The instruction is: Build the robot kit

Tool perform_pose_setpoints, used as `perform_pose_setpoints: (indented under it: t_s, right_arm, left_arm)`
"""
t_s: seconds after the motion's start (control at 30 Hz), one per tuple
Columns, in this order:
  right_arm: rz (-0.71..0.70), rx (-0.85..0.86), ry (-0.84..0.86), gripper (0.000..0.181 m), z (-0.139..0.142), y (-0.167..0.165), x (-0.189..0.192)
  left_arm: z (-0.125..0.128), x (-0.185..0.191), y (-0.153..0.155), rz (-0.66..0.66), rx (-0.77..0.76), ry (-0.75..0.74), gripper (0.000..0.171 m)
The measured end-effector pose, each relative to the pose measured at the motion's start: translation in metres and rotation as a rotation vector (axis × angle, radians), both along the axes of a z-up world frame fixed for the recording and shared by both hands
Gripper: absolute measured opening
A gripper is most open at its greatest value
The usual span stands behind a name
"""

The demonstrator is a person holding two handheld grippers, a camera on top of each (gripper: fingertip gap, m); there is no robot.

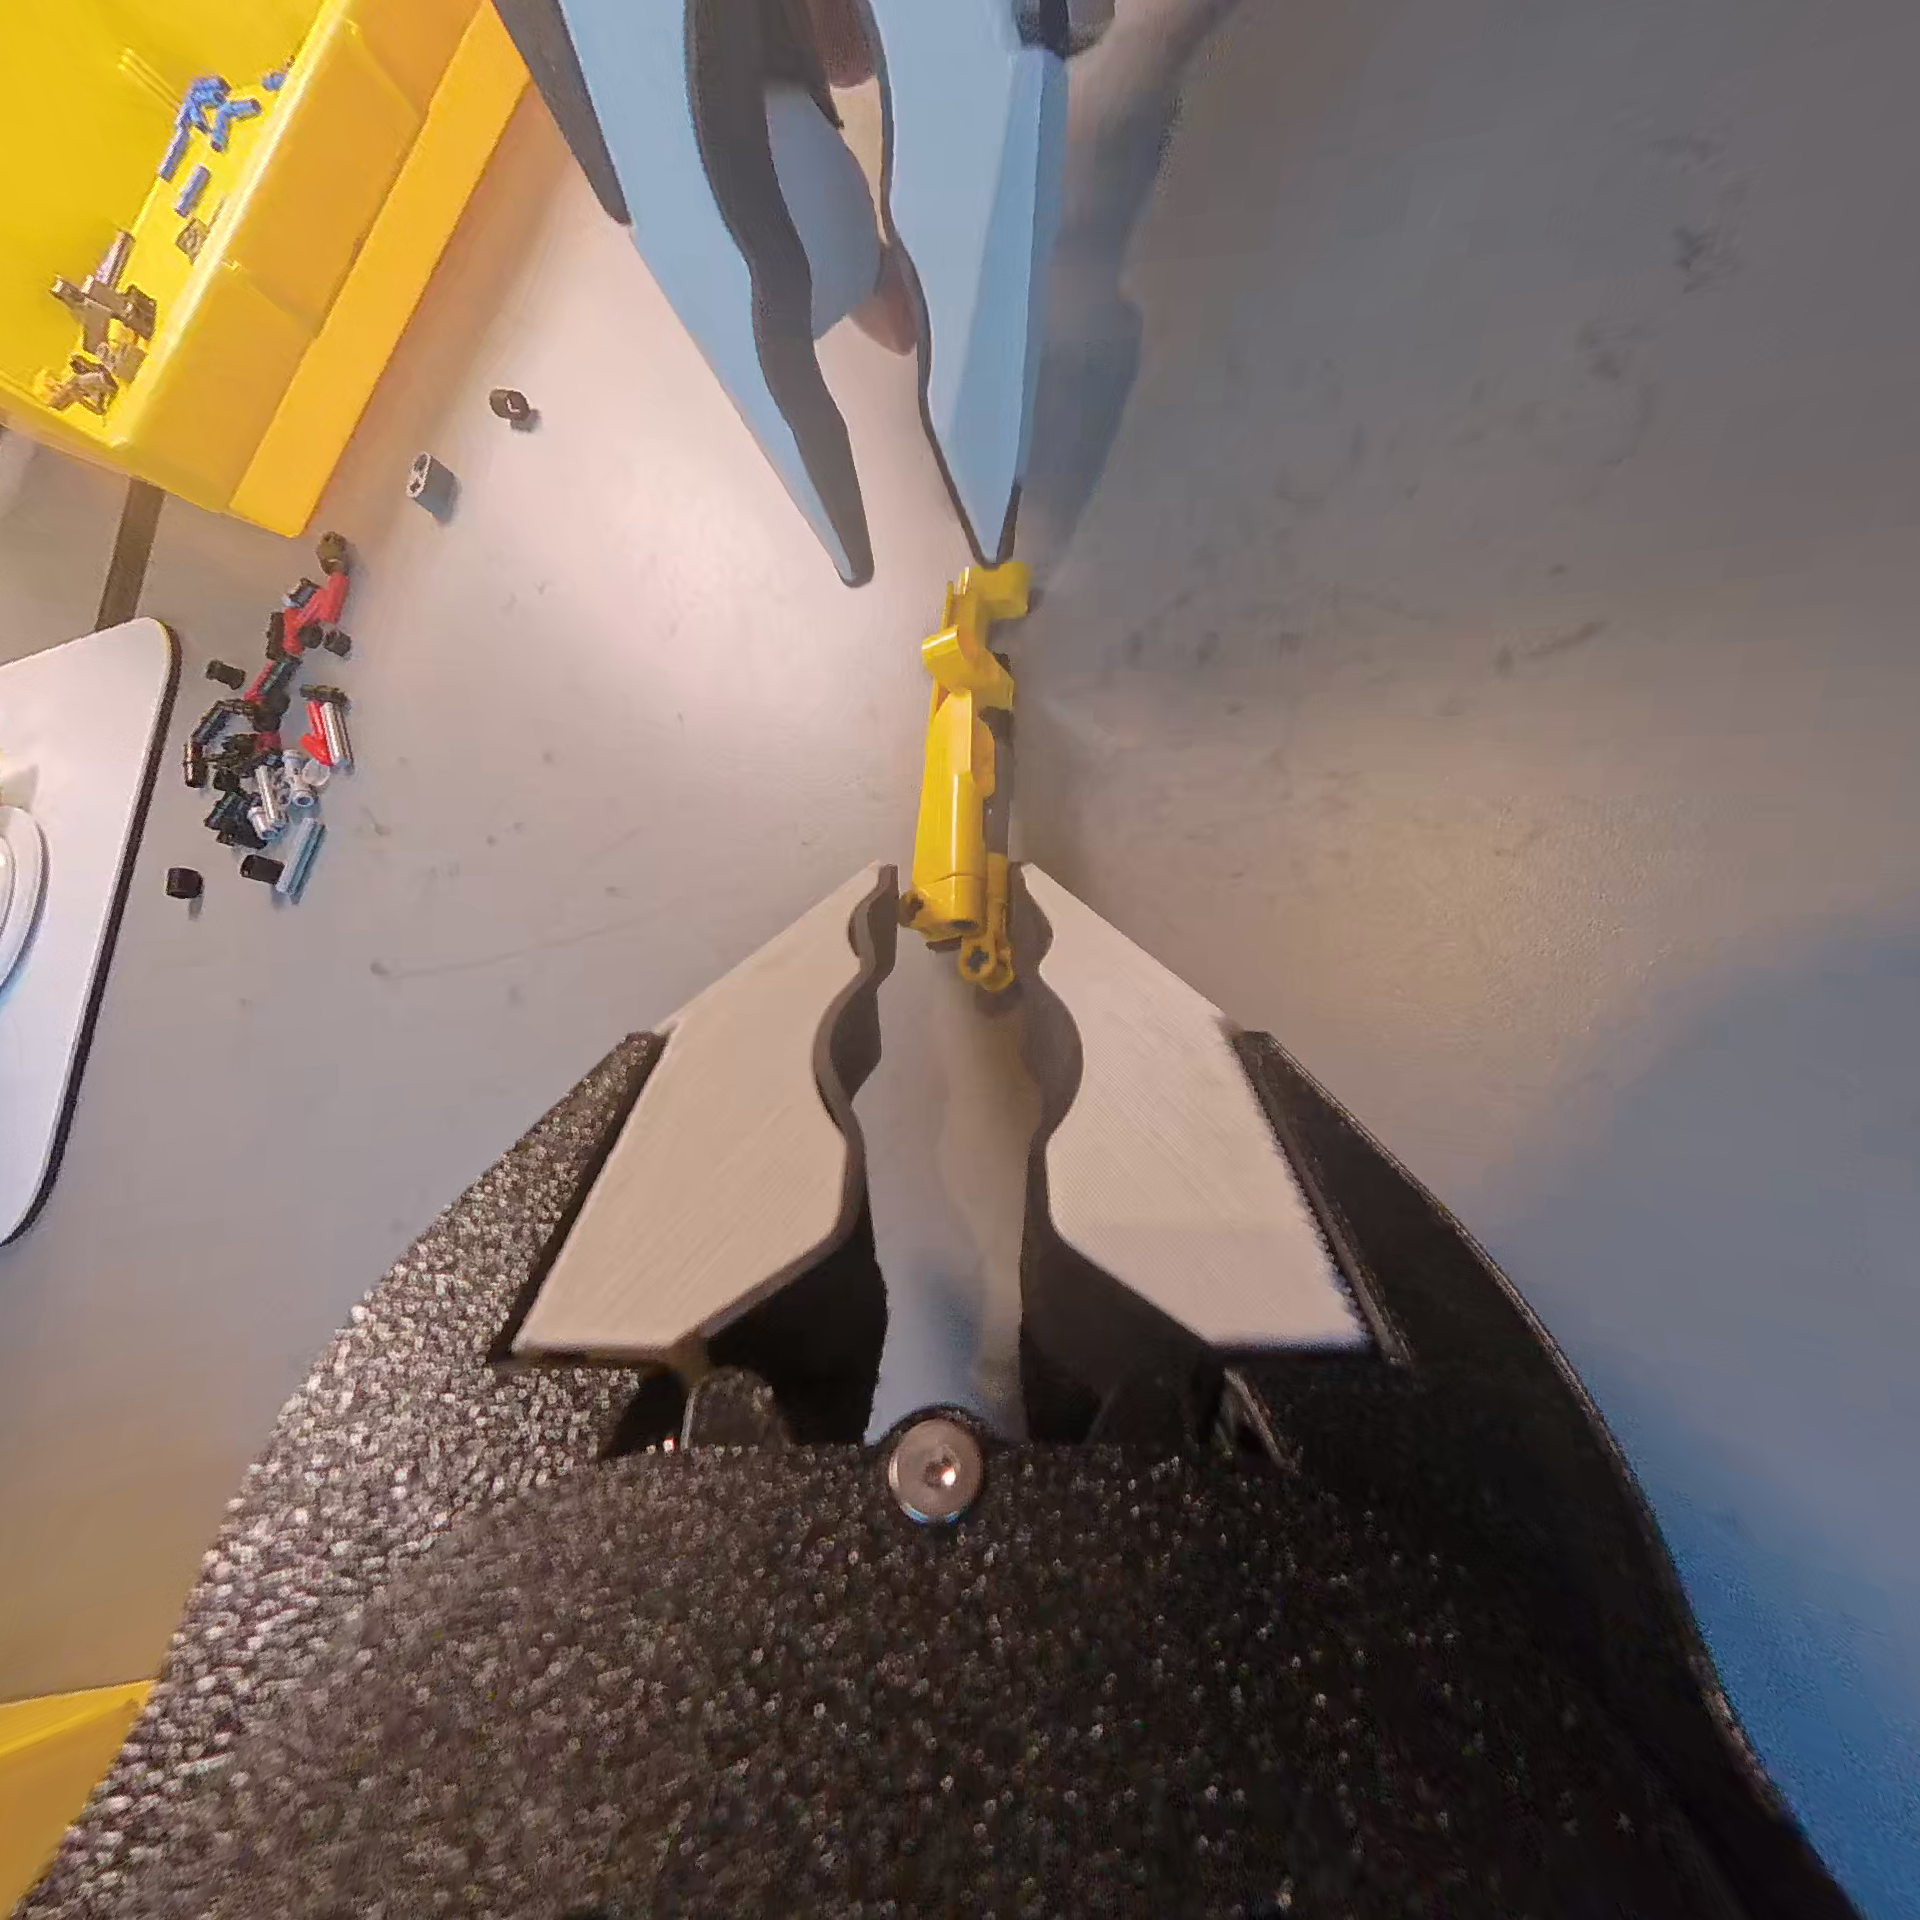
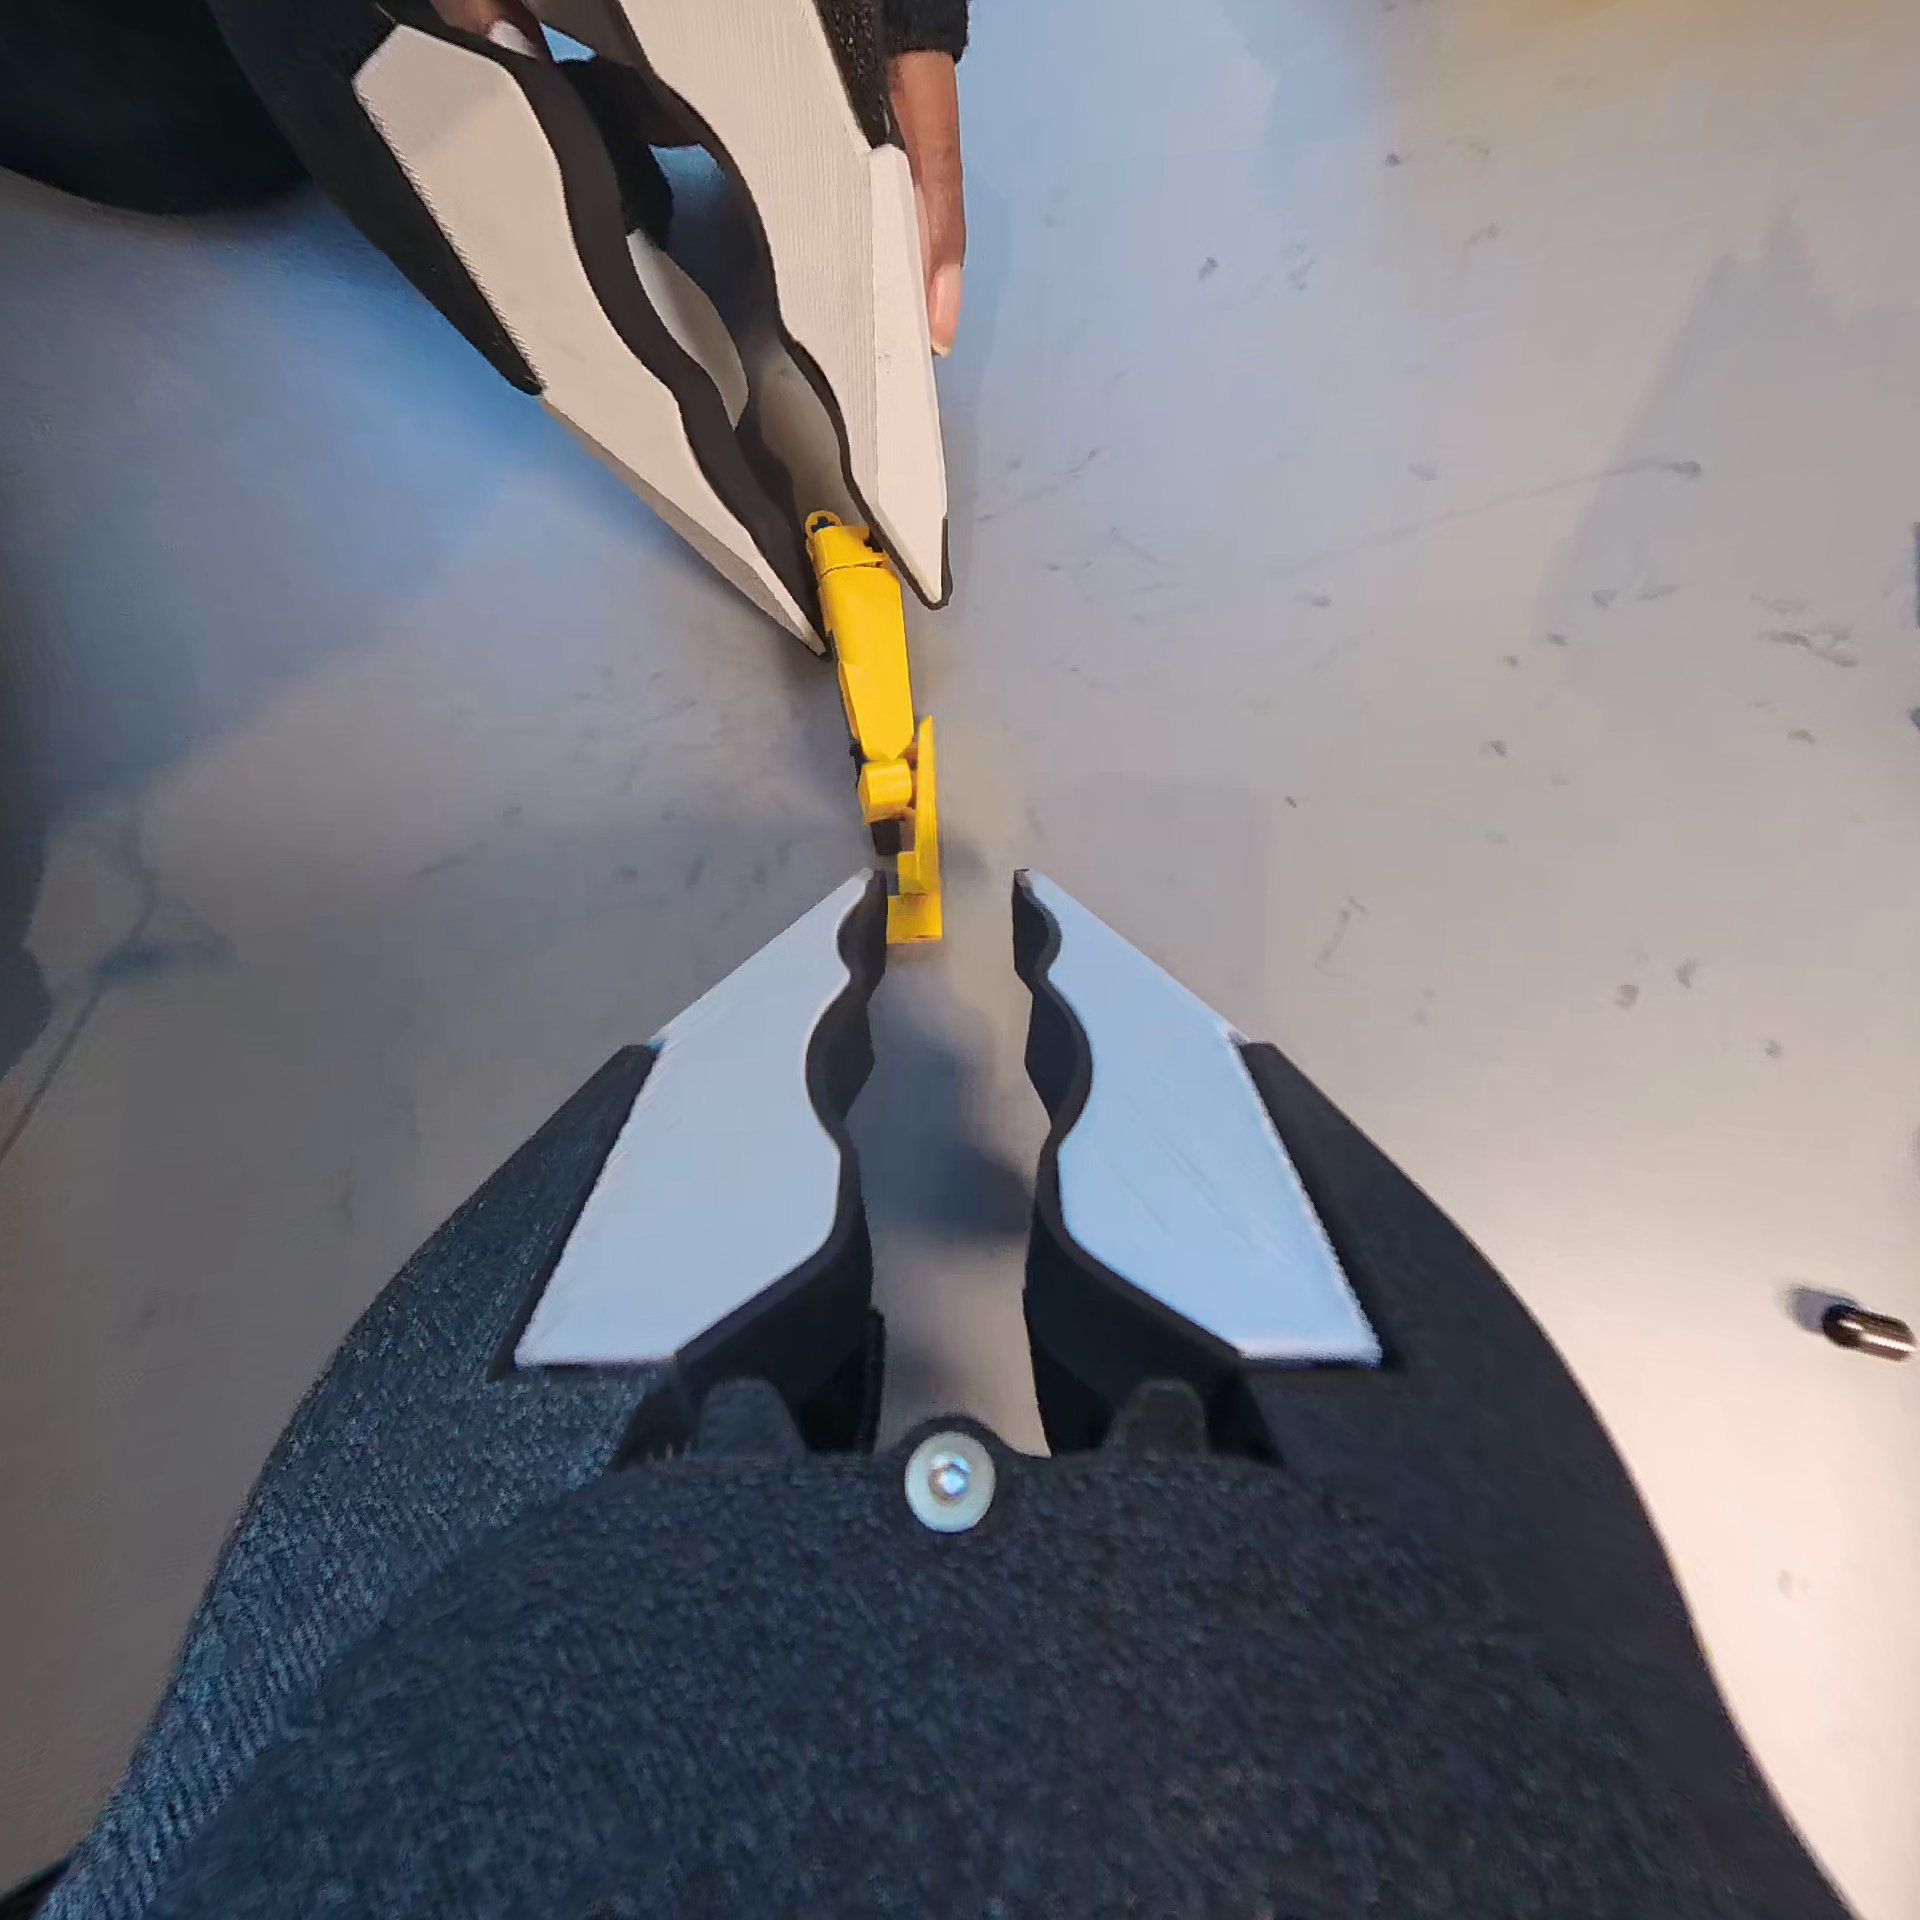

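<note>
**Yellow assembly spanning both grippers**

The yellow assembly (image 1: 961, 769) of jointed toy-brick parts is stretching between your two grippers, above the grey table (image 1: 1455, 623). Your left gripper (image 1: 958, 904) is clenching its near end: the yellow end is sitting between the fingertips, both pads pressing on it. In the right wrist view the same assembly (image 2: 878, 717) is running from the far gripper down toward your right gripper (image 2: 943, 883). That one is standing released, its jaws spread with a clear gap; the assembly's lower end is lying against the inner edge of one fingertip (image 2: 868, 904) only, the other finger standing apart from it.

In the left wrist view the right gripper (image 1: 930, 566) is coming in from above, one tip touching the assembly's far end. A person's finger (image 2: 935, 208) is lying along the outside of the left gripper's finger.

Off to your left, a loose pile of small parts (image 1: 270, 738), black, red and silver, is lying on the table, with two black pieces (image 1: 473, 442) farther up. Beyond them a yellow bin (image 1: 208, 239) is holding blue pins (image 1: 213, 114) and grey connectors (image 1: 99, 322). A white pad (image 1: 73, 883) with a dark edge is sitting at the left margin. In the right wrist view, a small dark pin (image 2: 1855, 1330) is lying alone near the right edge, well apart from the grippers.
</note>
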State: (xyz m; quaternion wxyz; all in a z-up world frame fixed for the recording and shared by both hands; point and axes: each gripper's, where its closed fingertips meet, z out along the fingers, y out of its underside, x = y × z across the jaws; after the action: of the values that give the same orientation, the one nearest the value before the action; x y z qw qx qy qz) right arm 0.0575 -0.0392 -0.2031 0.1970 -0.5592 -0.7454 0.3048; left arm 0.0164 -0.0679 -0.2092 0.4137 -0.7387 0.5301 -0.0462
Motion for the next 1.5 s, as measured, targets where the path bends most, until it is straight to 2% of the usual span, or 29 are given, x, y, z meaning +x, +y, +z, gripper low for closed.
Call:
perform_pose_setpoints:
  t_s: [0.13,0.33,0.43,0.63,0.93,1.23,1.4,1.5]
  right_arm:
    - [0.068,-0.001,0.036,0.025,0.007,-0.001,0.013]
    - [0.128,0.096,-0.019,0.026,-0.009,-0.008,0.012]
    - [0.134,0.096,-0.020,0.016,-0.009,-0.010,0.007]
    - [0.171,0.075,-0.029,0.016,-0.010,-0.011,0.003]
    - [0.234,0.048,-0.050,0.015,-0.010,-0.011,0.003]
    - [0.232,0.016,-0.041,0.015,-0.010,-0.011,0.002]
    - [0.226,0.013,-0.022,0.015,-0.010,-0.010,0.001]
    - [0.229,0.009,-0.007,0.015,-0.009,-0.011,0.001]
  left_arm:
    - [0.000,0.001,0.001,-0.004,0.021,0.014,0.020]
    - [0.000,0.002,0.002,-0.005,0.041,0.026,0.020]
    - [0.000,0.002,0.002,-0.006,0.038,0.024,0.020]
    - [0.000,0.003,0.004,-0.017,0.039,0.017,0.020]
    - [-0.001,0.003,0.004,-0.084,-0.051,-0.060,0.020]
    - [0.000,0.003,0.004,-0.097,-0.043,-0.091,0.019]
    - [0.010,0.007,0.003,-0.100,-0.026,-0.149,0.019]
    - [0.003,0.004,0.004,-0.089,-0.035,-0.108,0.019]
